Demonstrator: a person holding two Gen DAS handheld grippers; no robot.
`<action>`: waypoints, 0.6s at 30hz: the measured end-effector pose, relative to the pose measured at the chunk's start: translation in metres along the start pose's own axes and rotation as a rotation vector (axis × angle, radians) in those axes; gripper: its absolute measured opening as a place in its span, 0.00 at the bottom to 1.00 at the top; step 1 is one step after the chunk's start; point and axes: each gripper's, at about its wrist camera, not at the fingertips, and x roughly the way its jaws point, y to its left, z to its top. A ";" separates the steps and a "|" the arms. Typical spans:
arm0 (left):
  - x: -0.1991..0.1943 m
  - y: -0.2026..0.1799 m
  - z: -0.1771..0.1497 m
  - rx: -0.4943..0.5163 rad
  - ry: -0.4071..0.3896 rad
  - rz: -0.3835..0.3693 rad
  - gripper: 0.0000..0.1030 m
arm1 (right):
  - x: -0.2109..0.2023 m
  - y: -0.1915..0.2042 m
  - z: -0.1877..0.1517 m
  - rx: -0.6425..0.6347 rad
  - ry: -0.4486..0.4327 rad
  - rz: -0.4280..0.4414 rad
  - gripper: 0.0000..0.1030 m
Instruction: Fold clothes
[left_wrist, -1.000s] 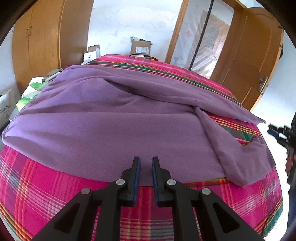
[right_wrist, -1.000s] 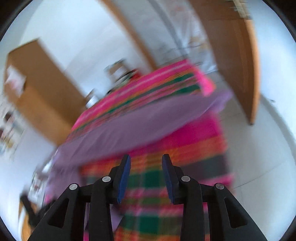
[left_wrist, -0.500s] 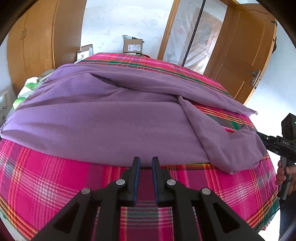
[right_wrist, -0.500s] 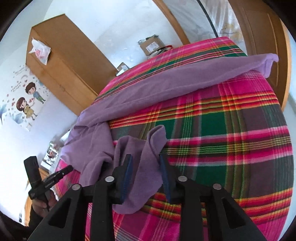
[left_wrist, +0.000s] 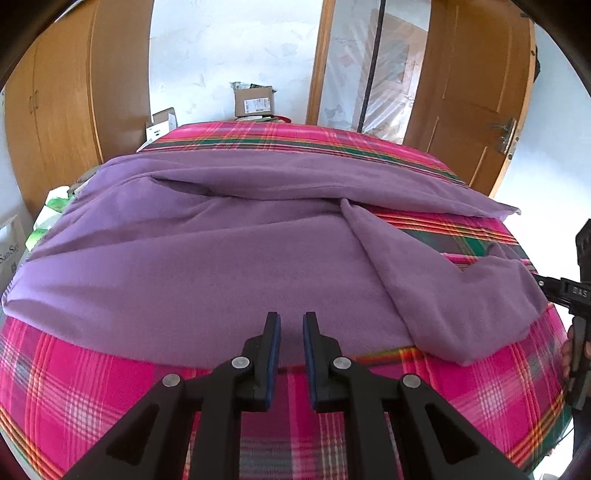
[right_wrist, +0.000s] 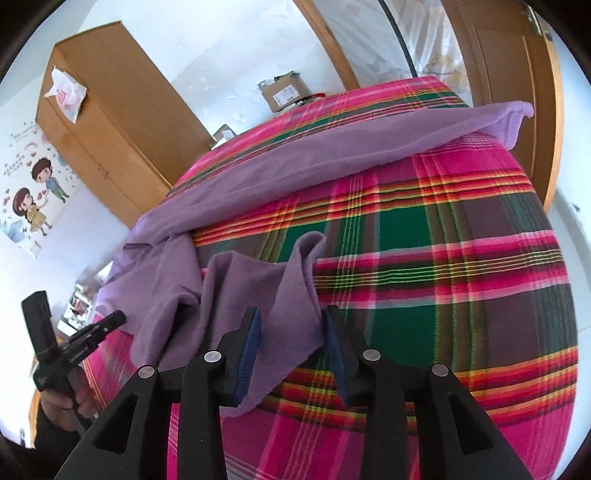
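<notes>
Right gripper (right_wrist: 291, 334) lower, jaws opening astride purple cloth (right_wrist: 258, 291) (maybe untouched); left gripper (left_wrist: 291, 330) narrowly apart.

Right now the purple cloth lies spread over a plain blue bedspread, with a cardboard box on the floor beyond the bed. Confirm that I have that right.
Not quite. The bedspread is not plain blue; it is pink plaid with green and red stripes, as the left wrist view shows. The rest holds: the purple cloth lies spread over it, and a cardboard box stands beyond the bed.
</notes>
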 end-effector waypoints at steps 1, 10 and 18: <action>0.002 0.000 0.000 -0.003 0.004 0.001 0.11 | 0.001 0.000 0.000 0.005 0.000 0.005 0.36; 0.007 0.003 -0.002 -0.027 0.000 -0.012 0.13 | 0.007 0.006 0.001 -0.008 0.004 -0.020 0.34; 0.010 0.000 0.001 -0.013 0.002 -0.027 0.21 | -0.008 0.004 -0.005 0.021 -0.043 -0.060 0.09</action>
